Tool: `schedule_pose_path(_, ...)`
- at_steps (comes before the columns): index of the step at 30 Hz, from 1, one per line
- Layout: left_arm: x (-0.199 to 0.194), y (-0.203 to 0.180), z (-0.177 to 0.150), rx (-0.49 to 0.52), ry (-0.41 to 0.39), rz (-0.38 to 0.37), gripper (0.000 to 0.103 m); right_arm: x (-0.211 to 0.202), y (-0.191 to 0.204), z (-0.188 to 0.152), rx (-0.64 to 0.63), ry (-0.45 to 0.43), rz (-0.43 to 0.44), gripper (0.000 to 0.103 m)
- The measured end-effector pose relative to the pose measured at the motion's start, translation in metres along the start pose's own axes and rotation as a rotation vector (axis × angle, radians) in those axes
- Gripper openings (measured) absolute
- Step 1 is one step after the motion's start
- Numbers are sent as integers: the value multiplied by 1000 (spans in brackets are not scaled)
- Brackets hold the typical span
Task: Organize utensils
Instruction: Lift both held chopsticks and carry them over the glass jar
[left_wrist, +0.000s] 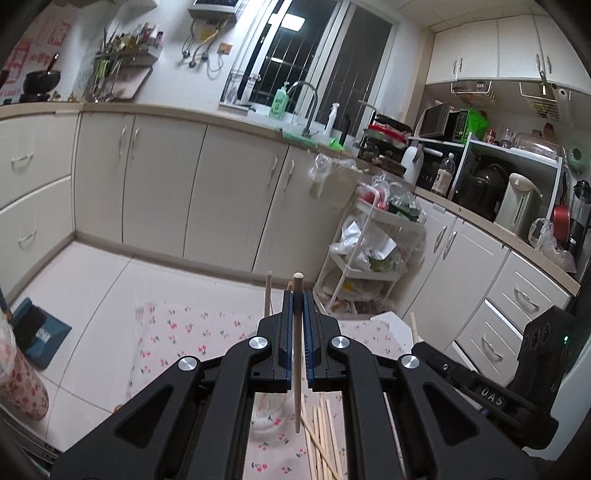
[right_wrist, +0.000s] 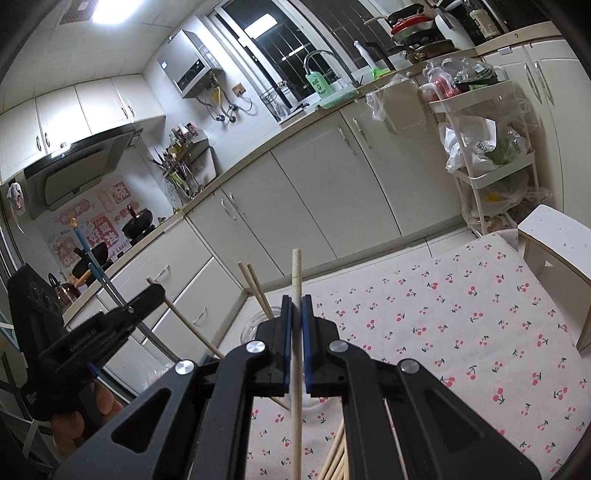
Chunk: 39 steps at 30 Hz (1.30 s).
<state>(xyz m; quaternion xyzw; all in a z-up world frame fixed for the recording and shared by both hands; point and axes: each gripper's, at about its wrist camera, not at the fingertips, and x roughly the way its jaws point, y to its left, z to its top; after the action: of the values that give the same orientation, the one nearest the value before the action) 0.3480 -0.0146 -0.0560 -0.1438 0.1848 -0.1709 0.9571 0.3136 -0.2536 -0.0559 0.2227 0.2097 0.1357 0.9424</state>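
My left gripper (left_wrist: 297, 300) is shut on a wooden chopstick (left_wrist: 296, 354) that stands upright above the cherry-print cloth (left_wrist: 177, 332). My right gripper (right_wrist: 295, 304) is shut on another wooden chopstick (right_wrist: 295, 369), also upright. A pile of loose chopsticks (left_wrist: 325, 439) lies on the cloth below the left gripper; it also shows in the right wrist view (right_wrist: 336, 458). A clear glass container (right_wrist: 258, 325) holds two chopsticks (right_wrist: 255, 288), just left of my right gripper. The left gripper (right_wrist: 110, 317) appears at the left of the right wrist view.
Cream kitchen cabinets (left_wrist: 166, 184) run behind the table. A white trolley (left_wrist: 369, 258) with bags stands in the corner. A white wooden stool (right_wrist: 554, 243) sits at the cloth's far right. A floral cup (left_wrist: 22, 384) stands at the left edge.
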Motion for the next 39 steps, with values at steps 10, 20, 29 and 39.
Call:
schedule_pose_path(10,-14,-5,43,14,-113,1,5,10,20,29,-8,-139,42,6)
schedule_pose_path(20,10,4,56,20,-133,35,5,31,32,53,25,-248,55,6)
schedule_pose_path(29,34,9,45,37,-96,59,5,56,37,65,30,-337,43,6)
schedule_pose_path(39,62,18,21,56,-26,85,5,69,37,64,27,-354,36,6)
